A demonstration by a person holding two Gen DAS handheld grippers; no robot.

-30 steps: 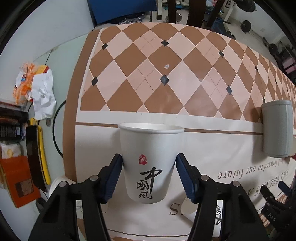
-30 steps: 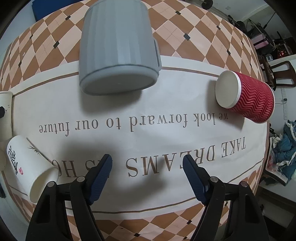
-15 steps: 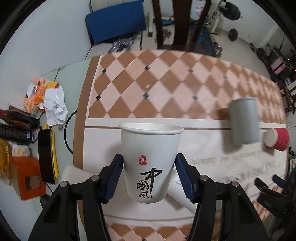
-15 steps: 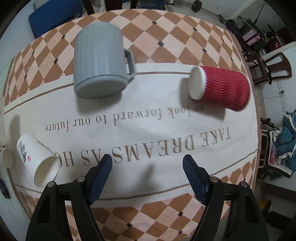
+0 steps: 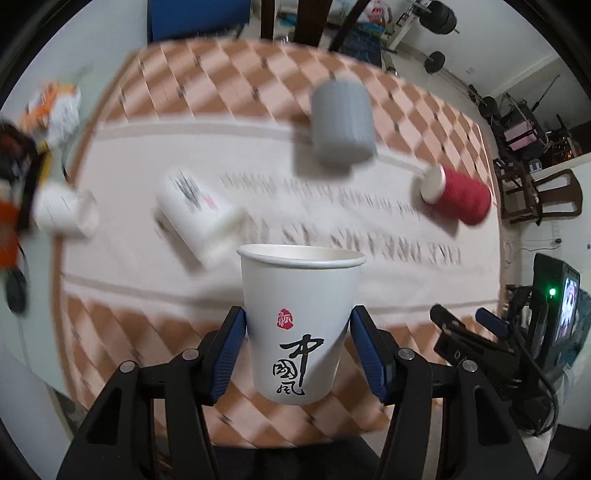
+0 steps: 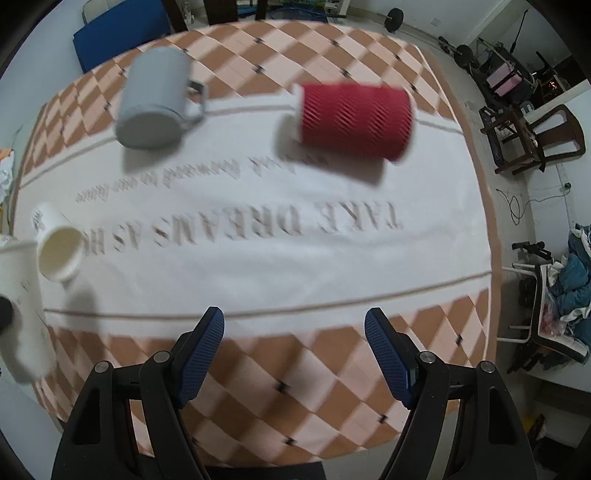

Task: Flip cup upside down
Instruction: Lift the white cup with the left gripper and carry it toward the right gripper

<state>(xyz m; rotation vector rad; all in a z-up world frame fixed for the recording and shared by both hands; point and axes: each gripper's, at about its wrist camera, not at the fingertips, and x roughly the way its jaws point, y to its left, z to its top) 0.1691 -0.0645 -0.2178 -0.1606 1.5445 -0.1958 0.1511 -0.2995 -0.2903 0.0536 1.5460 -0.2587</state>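
The table (image 6: 295,236) carries a checked brown and pink cloth with a white printed band. On it a grey mug (image 6: 155,99) stands mouth down, while a red ribbed cup (image 6: 354,118) and a white paper cup (image 6: 55,243) lie on their sides; a second white one (image 5: 62,216) lies at the far left edge. The left gripper (image 5: 297,347) holds the white paper cup with black calligraphy (image 5: 299,325) in the air above the near edge, mouth still up. Its blue pads press both sides of the lower wall, probably so the wrist can roll it over freely. The right gripper (image 6: 294,350) hangs with its fingers spread and holds nothing. Around are chairs (image 6: 535,136) and gym weights (image 5: 439,14).
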